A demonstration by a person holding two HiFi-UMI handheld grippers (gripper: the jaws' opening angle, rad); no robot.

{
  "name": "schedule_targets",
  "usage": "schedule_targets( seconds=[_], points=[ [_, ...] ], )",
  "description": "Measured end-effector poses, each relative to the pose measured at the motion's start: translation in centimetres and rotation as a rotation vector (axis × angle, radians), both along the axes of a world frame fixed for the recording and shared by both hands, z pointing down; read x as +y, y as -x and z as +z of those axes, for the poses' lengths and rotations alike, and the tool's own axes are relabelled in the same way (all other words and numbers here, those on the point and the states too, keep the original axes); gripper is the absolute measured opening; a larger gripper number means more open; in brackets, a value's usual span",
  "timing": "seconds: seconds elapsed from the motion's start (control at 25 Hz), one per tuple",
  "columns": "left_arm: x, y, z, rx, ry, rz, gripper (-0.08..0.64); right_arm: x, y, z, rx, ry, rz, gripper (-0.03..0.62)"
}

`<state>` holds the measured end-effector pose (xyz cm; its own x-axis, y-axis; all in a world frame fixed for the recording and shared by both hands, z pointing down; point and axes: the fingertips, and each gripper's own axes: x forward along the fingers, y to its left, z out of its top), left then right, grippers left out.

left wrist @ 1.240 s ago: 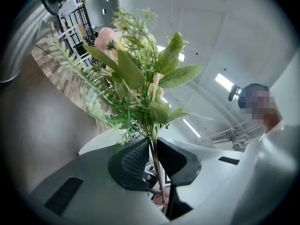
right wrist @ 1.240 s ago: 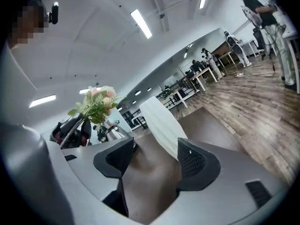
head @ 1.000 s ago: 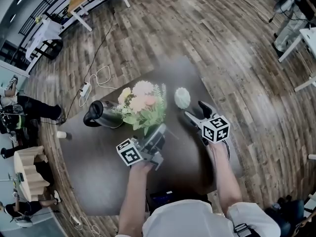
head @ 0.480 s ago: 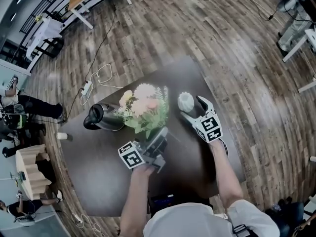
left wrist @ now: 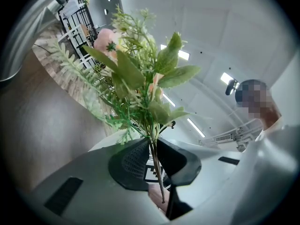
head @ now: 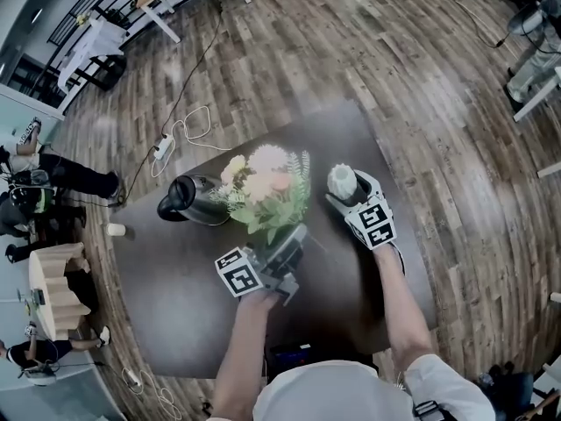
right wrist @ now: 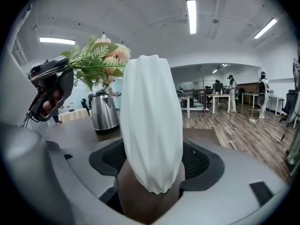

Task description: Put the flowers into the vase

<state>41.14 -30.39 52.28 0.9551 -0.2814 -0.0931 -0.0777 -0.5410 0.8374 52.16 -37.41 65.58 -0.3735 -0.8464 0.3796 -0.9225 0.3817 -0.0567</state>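
Wood-plank floor all round a dark worktop (head: 175, 305). Head view: your left gripper (head: 294, 239) holds the flowers (head: 267, 187) above the worktop, blooms just beside the kettle (head: 188, 207). Your right gripper (head: 351, 193) is at the white vase (head: 342, 179), near the bouquet's right edge but apart from it. Left gripper view: fingers (left wrist: 131, 165) pressed together on the thin green stems, foliage fanning out beyond them. Right gripper view: fingers (right wrist: 204, 161) closed against both sides of the upright ribbed vase; flowers high at left, kettle behind.
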Motion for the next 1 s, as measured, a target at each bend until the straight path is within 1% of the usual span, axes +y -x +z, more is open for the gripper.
schedule_targets(
  seconds=[0.08, 0.16, 0.32, 0.4, 0.48, 0.52, 0.6, 0.64, 0.72, 0.88, 1.0],
  points=[
    [0.1, 0.3, -0.1, -0.005, -0.005, -0.003, 0.055, 0.2, 0.1, 0.0, -0.026, 0.013, -0.007, 0.354],
    [0.2, 0.7, -0.2, -0.009, -0.013, -0.008, 0.055, 0.6, 0.3, -0.2, -0.071, 0.027, -0.013, 0.354],
    [0.5, 1.9, -0.7, -0.022, -0.032, -0.017, 0.055, 2.3, 1.4, -1.6, -0.199, 0.071, -0.052, 0.353],
    [1.0, 2.9, -0.9, -0.027, -0.04, -0.027, 0.055, 3.9, 2.4, -2.2, -0.264, 0.114, -0.087, 0.353],
    [1.8, 4.0, -1.3, -0.028, -0.046, -0.036, 0.055, 6.1, 3.5, -2.4, -0.353, 0.179, -0.123, 0.353],
    [2.1, 4.4, -1.4, -0.029, -0.049, -0.038, 0.055, 7.1, 3.9, -2.5, -0.413, 0.211, -0.139, 0.353],
    [2.5, 4.9, -1.7, -0.029, -0.057, -0.039, 0.055, 8.5, 4.5, -2.8, -0.534, 0.26, -0.169, 0.353],
    [2.6, 5.1, -1.7, -0.027, -0.061, -0.039, 0.055, 9.1, 4.9, -2.9, -0.573, 0.278, -0.184, 0.353],
    [3.1, 5.7, -1.9, -0.018, -0.063, -0.045, 0.055, 10.6, 5.7, -2.9, -0.589, 0.308, -0.215, 0.353],
    [4.7, 7.7, -2.3, -0.006, -0.075, -0.062, 0.055, 13.3, 7.9, -3.0, -0.548, 0.345, -0.279, 0.353],
    [5.9, 10.0, -2.8, 0.004, -0.091, -0.083, 0.055, 15.2, 10.2, -3.8, -0.52, 0.361, -0.337, 0.353]
  ],
)
